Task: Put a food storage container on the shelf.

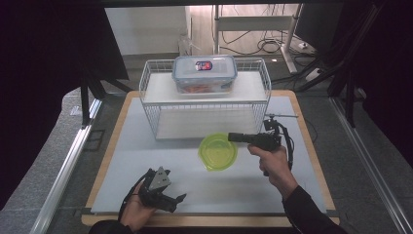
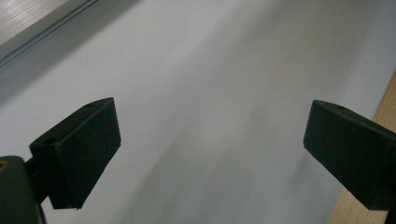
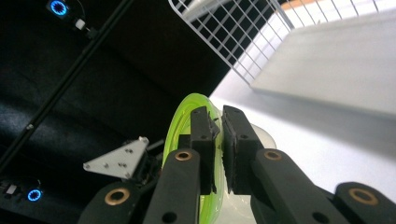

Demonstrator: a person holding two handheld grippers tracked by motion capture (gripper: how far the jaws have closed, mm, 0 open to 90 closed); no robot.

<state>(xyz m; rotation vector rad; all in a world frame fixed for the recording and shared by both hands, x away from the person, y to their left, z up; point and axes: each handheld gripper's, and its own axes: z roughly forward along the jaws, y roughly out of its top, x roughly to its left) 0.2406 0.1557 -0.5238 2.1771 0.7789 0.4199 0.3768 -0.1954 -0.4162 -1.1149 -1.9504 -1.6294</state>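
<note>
The green lidded bowl [image 1: 217,151] hangs just above the table's white mat [image 1: 146,161], in front of the wire shelf rack [image 1: 204,100], pinched at its rim by the right gripper [image 1: 234,137], whose jaws stand narrow on the lid edge [image 3: 187,116]. This looks like the carrying step. Next, the bowl likely goes onto a rack shelf, perhaps the lower one, since a clear clip-lid food box [image 1: 204,73] sits on top; that calls for a level approach clearing the wire front. The left gripper [image 1: 178,197] rests near the mat's front edge, jaws wide and empty.
</note>
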